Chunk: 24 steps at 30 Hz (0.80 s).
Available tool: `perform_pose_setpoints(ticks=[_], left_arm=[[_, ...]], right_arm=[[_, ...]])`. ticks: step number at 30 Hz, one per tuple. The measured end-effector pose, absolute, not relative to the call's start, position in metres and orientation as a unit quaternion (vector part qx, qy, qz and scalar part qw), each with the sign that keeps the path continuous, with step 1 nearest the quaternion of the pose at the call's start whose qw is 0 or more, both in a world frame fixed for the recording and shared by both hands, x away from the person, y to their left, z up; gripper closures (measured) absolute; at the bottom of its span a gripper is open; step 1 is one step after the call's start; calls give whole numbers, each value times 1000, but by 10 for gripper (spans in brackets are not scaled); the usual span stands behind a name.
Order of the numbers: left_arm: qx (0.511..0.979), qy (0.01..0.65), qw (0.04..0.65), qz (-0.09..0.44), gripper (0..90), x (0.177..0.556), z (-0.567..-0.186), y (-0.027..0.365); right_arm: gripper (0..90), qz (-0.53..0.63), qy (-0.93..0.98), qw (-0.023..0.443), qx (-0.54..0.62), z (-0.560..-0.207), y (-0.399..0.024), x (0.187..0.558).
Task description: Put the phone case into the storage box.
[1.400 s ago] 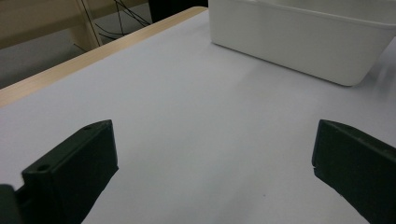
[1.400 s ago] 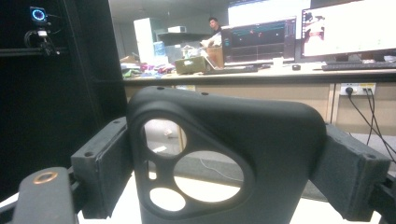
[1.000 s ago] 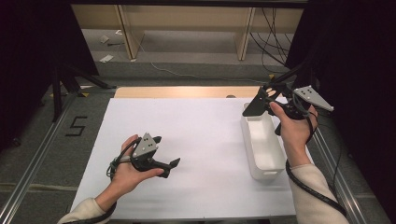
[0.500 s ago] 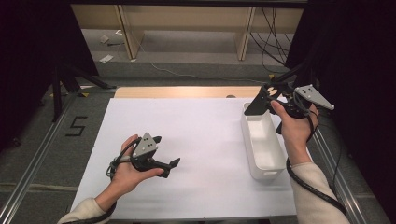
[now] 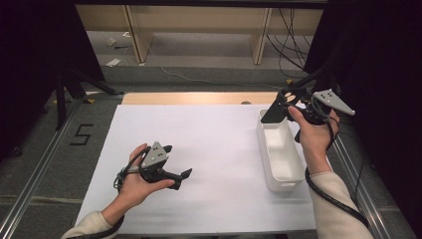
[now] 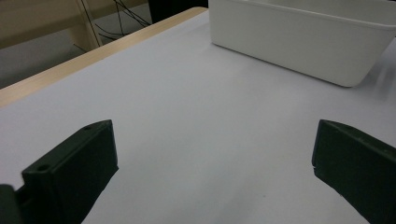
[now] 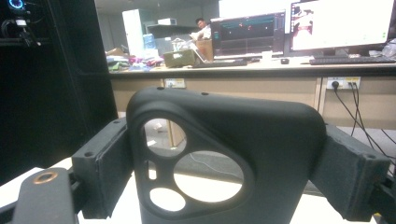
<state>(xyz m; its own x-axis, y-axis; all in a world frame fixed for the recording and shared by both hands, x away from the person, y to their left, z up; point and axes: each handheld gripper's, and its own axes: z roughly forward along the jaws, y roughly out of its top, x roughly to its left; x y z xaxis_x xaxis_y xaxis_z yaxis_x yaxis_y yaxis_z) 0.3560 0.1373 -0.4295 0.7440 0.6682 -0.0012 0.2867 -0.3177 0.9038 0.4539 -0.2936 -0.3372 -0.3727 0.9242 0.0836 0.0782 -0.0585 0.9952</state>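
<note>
One black phone case [image 7: 224, 158] (matte, rounded corners, triangular camera cutout with round holes) sits clamped across its width in the right gripper [image 5: 282, 105], held above the far end of the white bin [image 5: 278, 149]. Left gripper [image 5: 175, 162] rests spread wide on the white table cover [image 5: 219, 134], nothing in it. Versus a second ago: no visible change, both hands static. Count: two grippers, one bin, one case.
</note>
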Motion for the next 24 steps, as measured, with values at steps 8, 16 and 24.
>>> perform_pose_setpoints(ticks=[8,16,24], left_arm=[[788,303,500,190,0,356,-429,137],[788,304,501,191,0,356,-429,138],[788,304,501,190,0,356,-429,138]], right_arm=[[158,582,586,363,431,-338,-293,460],[158,572,592,363,436,-340,-293,464],[158,562,598,366,440,-340,-295,470]])
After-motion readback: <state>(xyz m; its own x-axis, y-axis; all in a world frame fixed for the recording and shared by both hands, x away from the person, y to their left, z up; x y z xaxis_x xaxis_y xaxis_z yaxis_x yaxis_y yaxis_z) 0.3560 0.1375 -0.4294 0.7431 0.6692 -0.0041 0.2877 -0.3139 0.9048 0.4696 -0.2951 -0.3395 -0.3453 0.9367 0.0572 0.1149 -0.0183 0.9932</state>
